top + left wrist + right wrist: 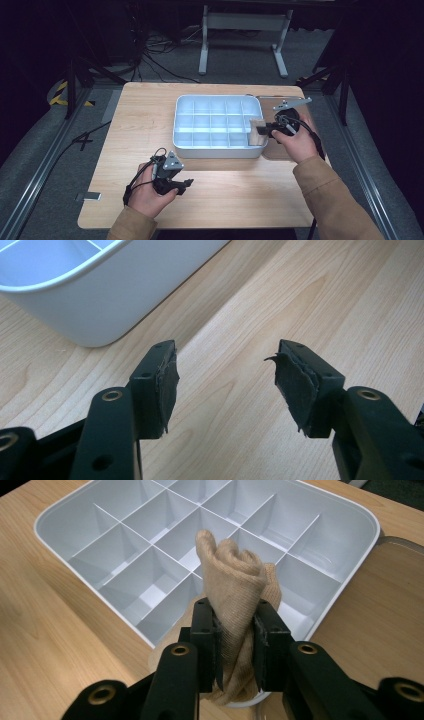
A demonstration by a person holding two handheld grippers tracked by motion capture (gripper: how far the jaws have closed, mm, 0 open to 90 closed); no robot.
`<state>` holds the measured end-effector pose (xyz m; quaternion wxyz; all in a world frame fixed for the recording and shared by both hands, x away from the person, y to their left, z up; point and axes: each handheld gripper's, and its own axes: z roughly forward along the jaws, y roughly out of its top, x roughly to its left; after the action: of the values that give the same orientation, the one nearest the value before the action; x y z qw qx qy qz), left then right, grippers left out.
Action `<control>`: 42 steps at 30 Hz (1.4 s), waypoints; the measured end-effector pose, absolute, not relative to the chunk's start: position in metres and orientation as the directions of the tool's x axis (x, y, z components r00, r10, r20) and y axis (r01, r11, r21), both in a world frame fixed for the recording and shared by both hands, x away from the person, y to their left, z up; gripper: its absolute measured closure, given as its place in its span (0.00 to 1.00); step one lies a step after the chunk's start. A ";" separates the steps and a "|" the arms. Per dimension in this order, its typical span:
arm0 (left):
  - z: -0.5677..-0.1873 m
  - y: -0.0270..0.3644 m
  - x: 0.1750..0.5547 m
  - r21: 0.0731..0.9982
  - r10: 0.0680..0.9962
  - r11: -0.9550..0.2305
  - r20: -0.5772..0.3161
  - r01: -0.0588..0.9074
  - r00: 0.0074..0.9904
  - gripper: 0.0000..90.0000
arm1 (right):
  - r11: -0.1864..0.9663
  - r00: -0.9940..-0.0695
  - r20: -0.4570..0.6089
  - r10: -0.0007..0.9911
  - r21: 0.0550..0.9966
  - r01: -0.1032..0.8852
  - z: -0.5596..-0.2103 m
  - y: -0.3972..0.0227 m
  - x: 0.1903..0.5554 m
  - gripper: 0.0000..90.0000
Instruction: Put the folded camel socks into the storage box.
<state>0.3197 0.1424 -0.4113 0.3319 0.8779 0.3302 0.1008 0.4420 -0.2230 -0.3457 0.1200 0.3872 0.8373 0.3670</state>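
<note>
Right gripper [235,645] is clamped on rolled sock [235,590] | held at tray [65,515] right-near corner | placement judged pending | left gripper [225,385] is apart, idle.

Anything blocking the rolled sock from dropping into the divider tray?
Nothing visible. The right tongs grip the rolled beige knit sock over the near edge of the white plastic compartment tray; the cells in view are bare. The left tongs sit apart, open.

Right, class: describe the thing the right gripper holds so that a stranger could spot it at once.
Find the white divided tray on the wooden table. At its right-hand edge, the right gripper pinches a rolled beige sock. It is the one soft, tan thing against hard white plastic.
</note>
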 end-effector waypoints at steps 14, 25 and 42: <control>-0.411 0.147 0.318 0.651 0.656 -0.557 -0.036 0.516 0.754 0.48 | 0.479 -0.651 0.033 0.758 0.650 0.590 -0.363 -0.220 0.463 0.83; -0.411 0.149 0.318 0.648 0.654 -0.561 -0.034 0.515 0.755 0.48 | 0.567 -0.672 -0.047 0.739 0.583 0.582 -0.379 -0.206 0.468 0.82; -0.412 0.149 0.318 0.647 0.656 -0.560 -0.036 0.517 0.754 0.48 | 0.658 -0.693 -0.069 0.718 0.392 0.643 -0.410 -0.184 0.473 0.83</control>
<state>0.3180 0.1491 -0.4120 0.3289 0.8769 0.3344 0.1049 0.4728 -0.1835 -0.4095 0.1097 0.3763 0.9039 0.1712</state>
